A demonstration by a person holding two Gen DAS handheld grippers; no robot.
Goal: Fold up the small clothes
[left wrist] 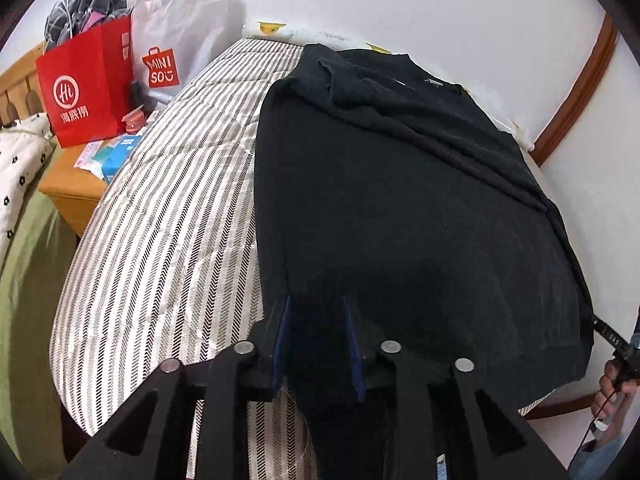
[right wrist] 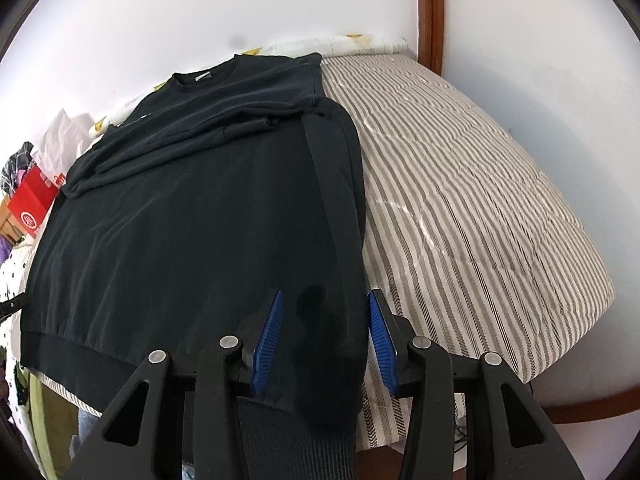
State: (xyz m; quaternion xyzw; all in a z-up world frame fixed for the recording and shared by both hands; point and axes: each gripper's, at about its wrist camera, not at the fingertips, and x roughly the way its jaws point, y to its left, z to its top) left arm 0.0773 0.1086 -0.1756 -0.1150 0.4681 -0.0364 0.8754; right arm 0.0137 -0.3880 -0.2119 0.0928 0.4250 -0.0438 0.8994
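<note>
The black top [right wrist: 192, 208] lies flat on the striped bed [right wrist: 480, 200], collar [right wrist: 202, 77] towards the wall and hem [right wrist: 80, 352] at the near edge, which hangs slightly over the side. Both sleeves look already laid in: one crosses the chest as a long diagonal band, the other is folded down along the right side, so the narrowing folds appear done. What seems left is the fold along the length, hem up towards the collar, and perhaps a second halving after that. The left gripper [left wrist: 318, 344] sits at the hem's left corner with dark cloth between its blue pads; the jaws stand a little apart and it is hard to tell whether the pads press the fabric, so the grip cannot be called firm. The right gripper [right wrist: 326, 340] is at the hem's right corner, jaws plainly apart, the folded edge of the top lying between the pads without touching them. A red bag [left wrist: 86, 84] and a white bag [left wrist: 176, 40] stand on the bedside table, well away from the work.
</note>
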